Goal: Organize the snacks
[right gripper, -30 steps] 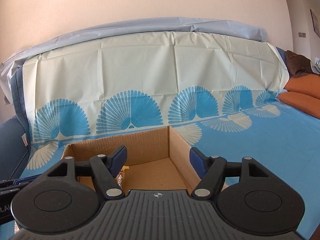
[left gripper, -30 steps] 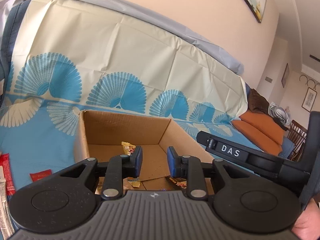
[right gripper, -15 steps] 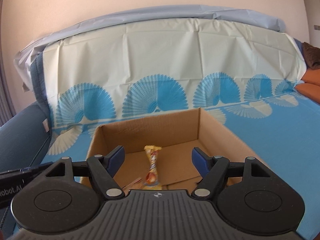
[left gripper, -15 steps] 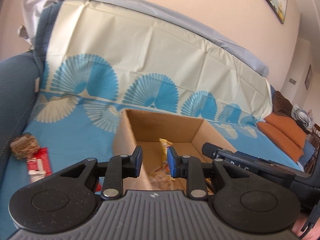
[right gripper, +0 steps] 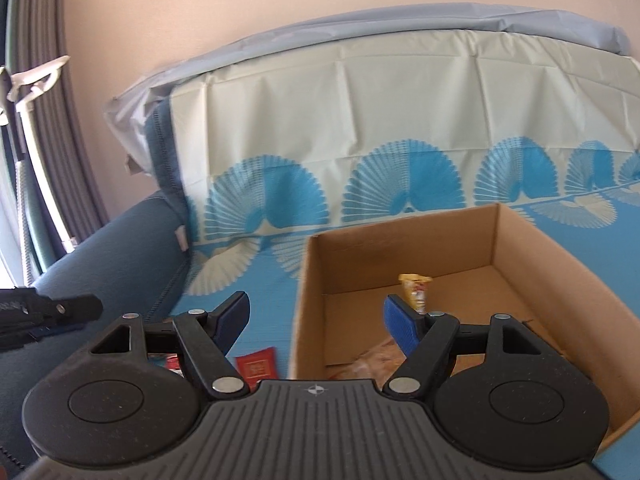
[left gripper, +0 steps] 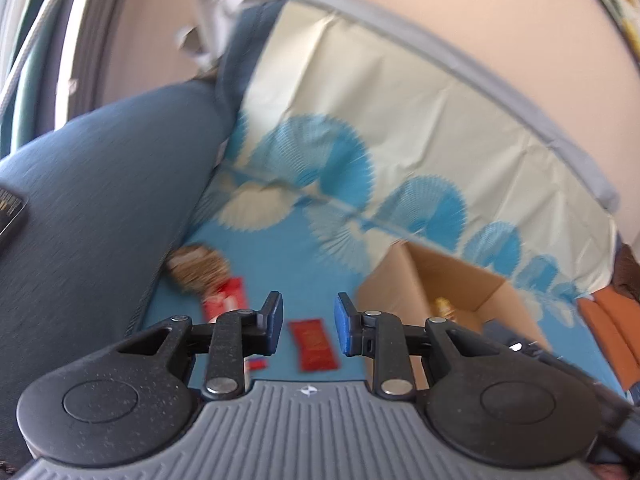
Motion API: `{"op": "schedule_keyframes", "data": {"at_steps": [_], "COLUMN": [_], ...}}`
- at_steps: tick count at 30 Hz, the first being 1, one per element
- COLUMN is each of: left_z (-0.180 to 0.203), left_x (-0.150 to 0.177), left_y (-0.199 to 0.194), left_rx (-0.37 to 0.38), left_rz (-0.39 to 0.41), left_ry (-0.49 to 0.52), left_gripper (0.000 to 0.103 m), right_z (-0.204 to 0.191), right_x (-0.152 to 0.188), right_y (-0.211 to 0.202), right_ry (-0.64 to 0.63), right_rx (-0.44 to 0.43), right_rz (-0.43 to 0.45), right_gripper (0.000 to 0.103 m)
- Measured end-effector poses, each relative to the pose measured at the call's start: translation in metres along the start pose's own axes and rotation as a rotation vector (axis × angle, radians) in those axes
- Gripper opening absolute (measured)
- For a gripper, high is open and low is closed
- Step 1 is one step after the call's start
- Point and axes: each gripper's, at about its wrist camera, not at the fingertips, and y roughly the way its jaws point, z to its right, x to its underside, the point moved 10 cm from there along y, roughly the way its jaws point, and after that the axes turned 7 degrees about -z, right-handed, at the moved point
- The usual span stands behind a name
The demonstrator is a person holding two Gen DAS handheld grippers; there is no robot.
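Note:
An open cardboard box (right gripper: pixel 516 256) sits on the blue-covered sofa seat; it also shows in the left wrist view (left gripper: pixel 400 280). Inside it lie a yellow snack wrapper (right gripper: pixel 416 286) and a clear packet (right gripper: pixel 372 358). Left of the box, a red snack packet (left gripper: pixel 314 344) lies on the seat, with a red-and-white packet (left gripper: pixel 224 300) and a brown snack (left gripper: pixel 198 266) farther back. My left gripper (left gripper: pixel 309 326) is open and empty, above the red packet. My right gripper (right gripper: pixel 316 318) is wide open and empty, straddling the box's left wall. The red packet (right gripper: pixel 256 366) shows below it.
The dark blue sofa armrest (left gripper: pixel 100 184) rises at the left. A cream and blue fan-patterned sheet (right gripper: pixel 360 128) covers the backrest. An orange cushion (left gripper: pixel 616 320) lies far right. Curtains (right gripper: pixel 36 160) hang at the far left.
Both grippers have swung left, away from over the box. The left gripper now faces the snacks on the seat and its jaws have opened a little. The right gripper stays open.

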Motion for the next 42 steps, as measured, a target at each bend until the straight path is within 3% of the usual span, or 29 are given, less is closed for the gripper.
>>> {"op": "schedule_keyframes", "data": {"at_steps": [4, 7, 14, 18, 21, 28, 32, 34, 35, 40, 42], "left_z": [-0.037, -0.053, -0.046, -0.046, -0.049, -0.044, -0.048, -0.053, -0.056, -0.074, -0.079], "left_x": [0.026, 0.045, 0.054, 0.061, 0.062, 0.072, 0.081, 0.081, 0.080, 0.069, 0.067], "left_y": [0.022, 0.038, 0.071, 0.090, 0.099, 0.117, 0.128, 0.129, 0.128, 0.119, 0.119], "left_rx": [-0.037, -0.049, -0.048, -0.119, -0.176, -0.160, -0.207, -0.243, -0.258, -0.313, -0.308], "left_rz": [-0.074, -0.107, -0.164, -0.193, -0.211, -0.278, -0.327, -0.324, -0.314, -0.253, -0.254], "left_ry": [-0.051, -0.082, -0.062, -0.030, -0.011, 0.045, 0.061, 0.054, 0.040, -0.034, -0.058], "left_gripper": [0.035, 0.038, 0.044, 0.045, 0.046, 0.048, 0.048, 0.042, 0.030, 0.013, 0.011], "right_z": [-0.018, -0.031, -0.054, -0.060, -0.069, -0.081, -0.087, -0.090, -0.092, -0.097, -0.097], "right_x": [0.006, 0.012, 0.022, 0.026, 0.029, 0.038, 0.040, 0.041, 0.041, 0.041, 0.044], "right_y": [0.008, 0.017, 0.036, 0.047, 0.055, 0.075, 0.085, 0.090, 0.093, 0.118, 0.132], "right_ry": [0.001, -0.008, -0.056, -0.082, -0.175, -0.218, -0.232, -0.246, -0.252, -0.251, -0.235], "right_rx": [-0.070, -0.114, -0.157, -0.146, -0.089, -0.042, -0.027, -0.015, -0.013, 0.012, 0.023], "right_rz": [-0.030, -0.058, -0.107, -0.121, -0.107, -0.129, -0.130, -0.128, -0.129, -0.137, -0.157], "right_gripper": [0.075, 0.067, 0.060, 0.059, 0.059, 0.059, 0.059, 0.061, 0.061, 0.061, 0.063]}}
